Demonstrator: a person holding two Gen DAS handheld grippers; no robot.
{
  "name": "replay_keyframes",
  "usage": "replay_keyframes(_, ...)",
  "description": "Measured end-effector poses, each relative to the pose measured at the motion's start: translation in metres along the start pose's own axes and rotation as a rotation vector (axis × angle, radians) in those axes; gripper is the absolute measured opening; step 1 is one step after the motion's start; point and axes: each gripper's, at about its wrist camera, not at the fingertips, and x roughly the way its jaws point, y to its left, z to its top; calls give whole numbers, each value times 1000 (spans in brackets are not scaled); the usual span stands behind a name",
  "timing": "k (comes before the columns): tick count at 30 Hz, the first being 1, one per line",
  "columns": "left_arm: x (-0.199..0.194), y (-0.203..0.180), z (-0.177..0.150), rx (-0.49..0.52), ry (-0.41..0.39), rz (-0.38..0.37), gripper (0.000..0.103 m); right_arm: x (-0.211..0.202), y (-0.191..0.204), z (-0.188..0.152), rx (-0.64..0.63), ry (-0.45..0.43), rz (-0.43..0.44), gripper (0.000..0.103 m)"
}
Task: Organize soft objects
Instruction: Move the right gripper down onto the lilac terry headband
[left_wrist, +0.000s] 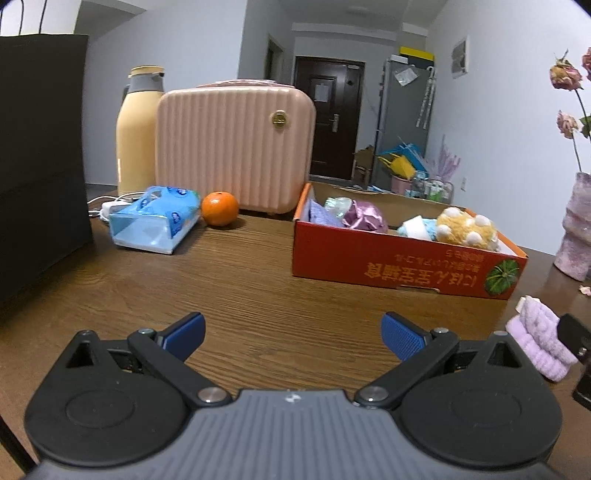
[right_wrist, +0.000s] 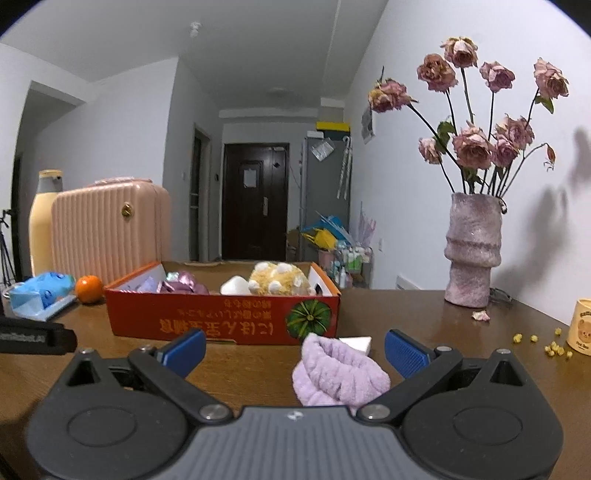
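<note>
Low over the brown wooden bench (left_wrist: 258, 266), left gripper (left_wrist: 293, 330) with jaws spread wide and empty, blue pads apart above bare wood. Likewise wide open, right gripper (right_wrist: 295, 349), jaws holding nothing, with the fluffy lilac knitted band (right_wrist: 338, 378) lying on the bench between the blue pads, nearer the right one, not clearly touched by either. Seen again at the far right edge of the left wrist view, same lilac band (left_wrist: 541, 341), just in front of the shallow red cardboard box (left_wrist: 399, 264). Inside the box: a fuzzy yellow plush toy with white spots (right_wrist: 279, 278), a crumpled shiny pink-purple cloth (right_wrist: 184, 284), a white soft block (right_wrist: 234, 286). Left of the box, a round orange fruit (left_wrist: 219, 208) beside a blue plastic tissue pack (left_wrist: 155, 219), backed by a ribbed pink hard case (left_wrist: 234, 147) and a cream thermos jug (left_wrist: 136, 133). Right of the box, a mottled pink ceramic vase (right_wrist: 472, 251) of dried roses (right_wrist: 476, 144).
</note>
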Motion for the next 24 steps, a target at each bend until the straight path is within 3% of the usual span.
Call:
replay_keyframes(8, 2, 3, 1, 1, 23, -56, 103, 6, -8, -3, 34, 18, -38, 103)
replay_keyframes(18, 4, 4, 5, 27, -3, -79, 103, 52, -19, -5, 35, 205, -44, 103)
replay_keyframes(24, 10, 8, 7, 27, 2, -70, 103, 80, -26, -6, 61, 273, -24, 103)
